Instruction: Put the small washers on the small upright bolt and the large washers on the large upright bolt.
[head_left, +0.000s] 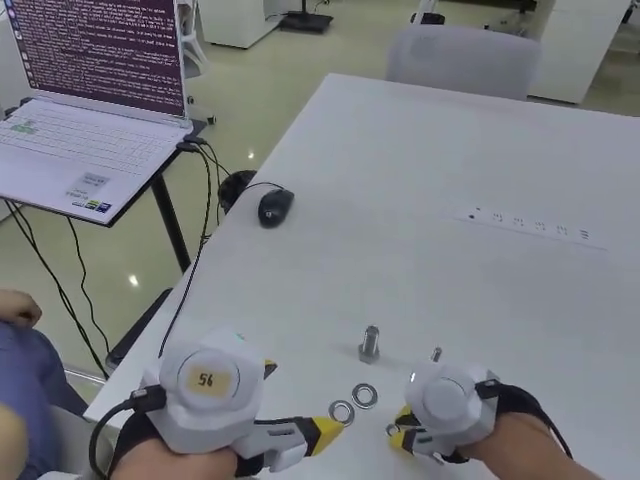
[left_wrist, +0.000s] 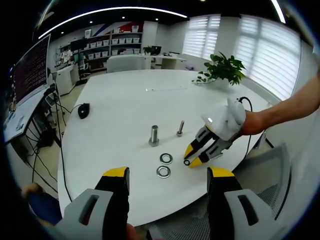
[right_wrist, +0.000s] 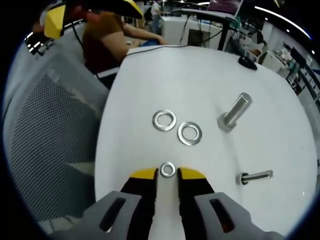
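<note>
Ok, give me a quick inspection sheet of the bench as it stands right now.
Surface: white table.
Job's things: large bolt and small bolt upright, no washers on them; two large washers flat, side by side.
Clutter: mouse.
Grippers: left gripper open, holding nothing; right gripper shut on a small washer.
Cables: black cables hang off the table's edge by the laptop stand.
Surroundings: laptop, chair, potted plant.
</note>
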